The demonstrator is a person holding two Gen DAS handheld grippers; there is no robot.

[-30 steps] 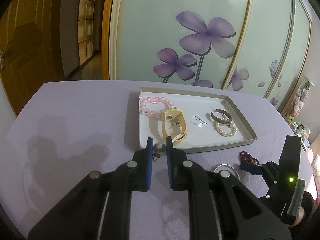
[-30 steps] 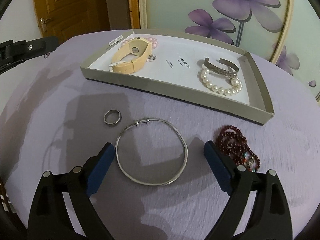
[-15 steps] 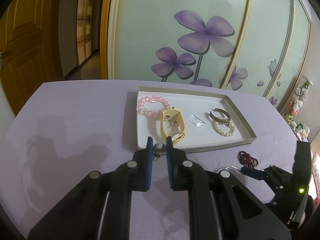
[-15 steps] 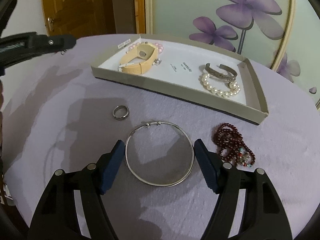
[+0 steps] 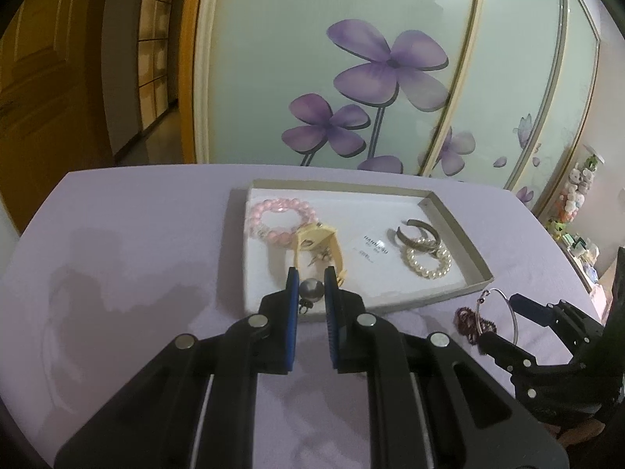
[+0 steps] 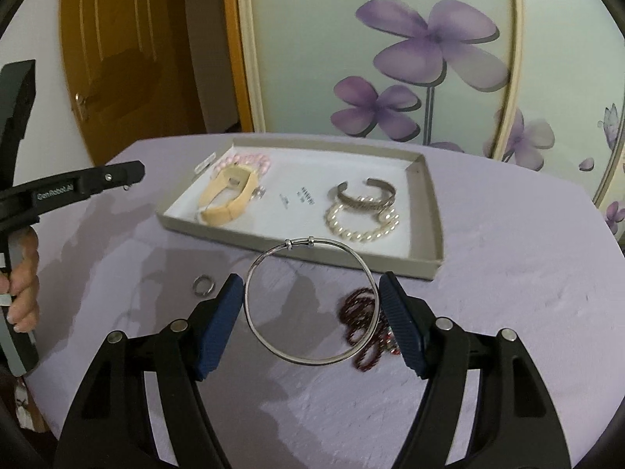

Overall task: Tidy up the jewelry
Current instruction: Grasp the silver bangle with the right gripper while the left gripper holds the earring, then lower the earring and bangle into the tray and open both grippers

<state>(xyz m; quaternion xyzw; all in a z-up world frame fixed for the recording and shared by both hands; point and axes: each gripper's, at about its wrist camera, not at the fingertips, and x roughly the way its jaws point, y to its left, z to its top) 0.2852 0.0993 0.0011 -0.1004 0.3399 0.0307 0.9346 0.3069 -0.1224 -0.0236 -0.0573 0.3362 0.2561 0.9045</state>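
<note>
My right gripper (image 6: 310,277) is shut on a thin silver bangle (image 6: 308,359), a pad on each side of the hoop. The bangle hangs above the purple cloth, just in front of the grey tray (image 6: 433,211). From the left wrist view the bangle (image 5: 515,320) shows on edge in that gripper (image 5: 502,318). My left gripper (image 5: 311,275) is shut on a small silver ball charm (image 5: 311,289), held near the tray's (image 5: 461,230) front edge. On the cloth lie a silver ring (image 6: 203,285) and a dark red bead bracelet (image 6: 361,305).
The tray holds a pink bead bracelet (image 5: 281,221), a beige watch strap (image 6: 226,203), a pearl bracelet (image 6: 361,226), a silver cuff (image 6: 365,195) and a small printed card (image 5: 371,248). A hand (image 6: 23,293) grips the left tool. Flowered sliding doors stand behind the table.
The right jaws closed from wide apart onto the bangle and lifted it off the cloth toward the tray. The left gripper kept still with its charm.
</note>
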